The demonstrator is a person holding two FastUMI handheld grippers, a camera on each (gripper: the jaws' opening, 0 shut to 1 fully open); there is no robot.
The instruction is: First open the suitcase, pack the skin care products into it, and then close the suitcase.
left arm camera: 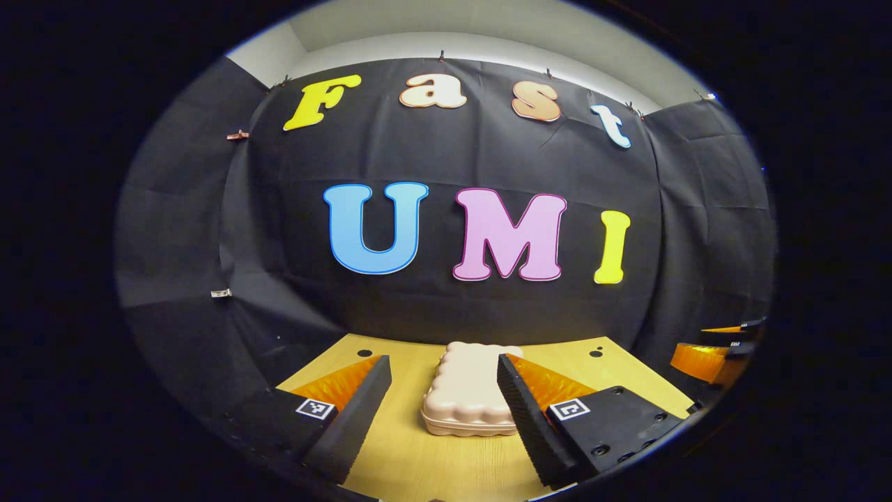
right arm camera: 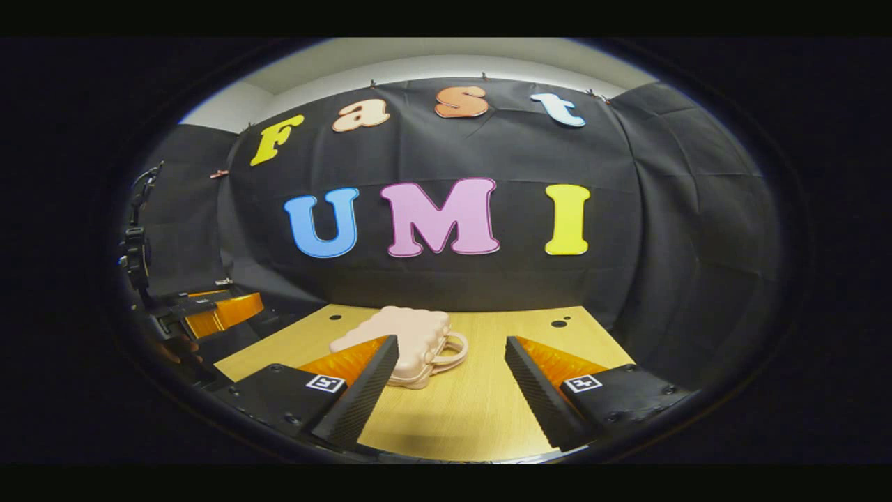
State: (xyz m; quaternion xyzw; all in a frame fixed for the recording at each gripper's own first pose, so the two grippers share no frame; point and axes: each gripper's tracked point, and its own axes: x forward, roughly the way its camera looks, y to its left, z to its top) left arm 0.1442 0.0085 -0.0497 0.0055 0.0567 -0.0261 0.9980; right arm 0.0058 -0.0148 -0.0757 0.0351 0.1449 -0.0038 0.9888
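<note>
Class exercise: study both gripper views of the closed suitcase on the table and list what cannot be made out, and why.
- Suitcase contents: lid shut in both views.
- Its right edge, left gripper view: behind a finger of the left tongs.
- Its left end, right gripper view: behind a finger of the right tongs.
- Its latch: too small to tell.

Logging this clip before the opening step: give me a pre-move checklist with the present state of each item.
1. Suitcase lid shut, lying flat on the table: ok.
2. Left gripper open, suitcase ahead between its fingers: ok.
3. Right gripper open, holding nothing: ok.
4. Suitcase handle on the side towards the right gripper, unobstructed: ok.
5. Latch location: cannot tell.
6. Skin care products within reach: cannot tell.
</note>
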